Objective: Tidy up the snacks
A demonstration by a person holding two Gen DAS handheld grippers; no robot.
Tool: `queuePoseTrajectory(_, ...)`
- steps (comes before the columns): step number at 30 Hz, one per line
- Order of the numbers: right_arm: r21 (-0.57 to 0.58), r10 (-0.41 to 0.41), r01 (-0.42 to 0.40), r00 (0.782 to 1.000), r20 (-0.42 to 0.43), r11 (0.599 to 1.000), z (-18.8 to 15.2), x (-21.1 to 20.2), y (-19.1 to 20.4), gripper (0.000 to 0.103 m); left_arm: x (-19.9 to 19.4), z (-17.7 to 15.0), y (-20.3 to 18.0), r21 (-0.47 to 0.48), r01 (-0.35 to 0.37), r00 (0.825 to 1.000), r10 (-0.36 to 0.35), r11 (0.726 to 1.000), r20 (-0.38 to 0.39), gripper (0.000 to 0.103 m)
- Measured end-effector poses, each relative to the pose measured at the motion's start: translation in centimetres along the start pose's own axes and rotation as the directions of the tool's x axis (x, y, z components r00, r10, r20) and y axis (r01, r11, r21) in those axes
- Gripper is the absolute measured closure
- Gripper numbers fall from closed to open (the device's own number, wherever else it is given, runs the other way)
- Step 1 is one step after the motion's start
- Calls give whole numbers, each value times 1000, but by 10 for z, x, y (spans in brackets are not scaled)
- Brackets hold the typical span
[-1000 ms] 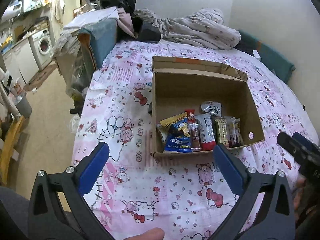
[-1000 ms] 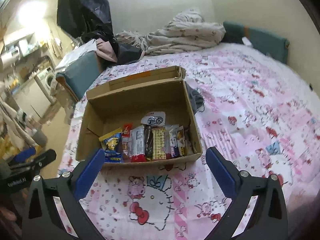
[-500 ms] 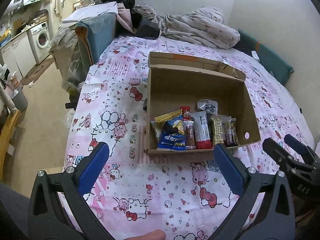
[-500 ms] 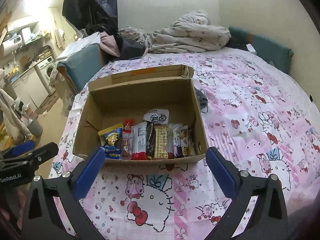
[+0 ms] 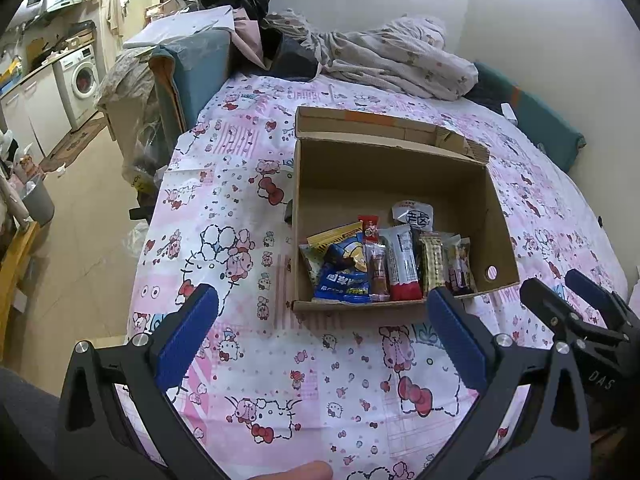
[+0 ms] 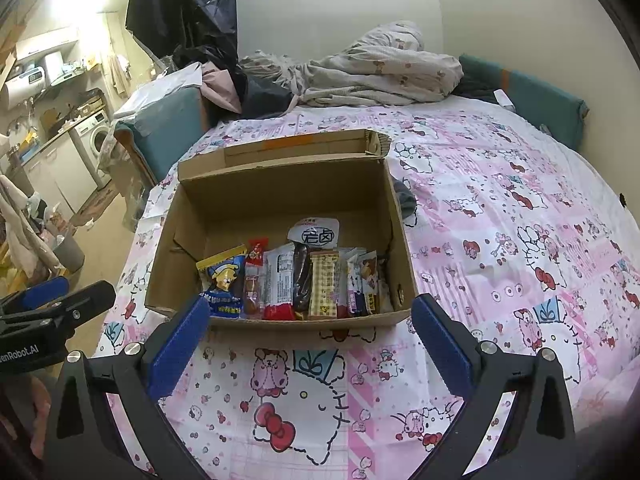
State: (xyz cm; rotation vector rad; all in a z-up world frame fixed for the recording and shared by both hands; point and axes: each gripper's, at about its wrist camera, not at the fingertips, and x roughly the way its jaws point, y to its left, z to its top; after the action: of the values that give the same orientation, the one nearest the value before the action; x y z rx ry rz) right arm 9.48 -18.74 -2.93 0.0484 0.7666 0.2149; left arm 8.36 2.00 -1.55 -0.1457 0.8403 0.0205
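An open cardboard box rests on the pink patterned bedsheet. Several snack packets stand in a row along its near wall: a blue and yellow bag, a white and red bar, a yellow checked packet and a white pouch behind them. My left gripper hovers open just in front of the box, holding nothing. My right gripper is open and empty too, close to the box's near wall. Each gripper shows at the edge of the other's view.
A crumpled blanket and dark clothes lie at the bed's far end. A teal cushion lines the right wall. Left of the bed are a teal chair, floor and a washing machine. A dark cloth sits beside the box's right wall.
Both grippers have drawn back and risen a little, so the box appears lower and more from above. The grippers stay open and the snacks have not moved.
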Motion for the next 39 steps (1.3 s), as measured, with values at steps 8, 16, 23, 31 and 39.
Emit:
queuePoseTrajectory(8, 9, -1, 1, 1000, 2, 1000, 1, -2, -2, 0, 0, 0, 0, 5, 3, 1000, -3, 1000, -2, 0)
queuePoseTrajectory(16, 9, -2, 2, 1000, 3, 1000, 1, -2, -3, 0, 0, -2, -1, 11, 3, 1000, -3, 1000, 2, 0)
queuePoseTrajectory(23, 7, -2, 2, 1000, 3, 1000, 1, -2, -3, 0, -1, -2, -1, 9, 3, 1000, -3, 1000, 2, 0)
queuePoseTrajectory(31, 8, -2, 2, 1000, 4, 1000, 1, -2, -3, 0, 0, -2, -1, 10, 2, 1000, -2, 1000, 2, 0)
queuePoseTrajectory(39, 9, 2, -2, 1000, 6, 1000, 2, -3, -4, 0, -1, -2, 0, 9, 2, 1000, -2, 1000, 1, 0)
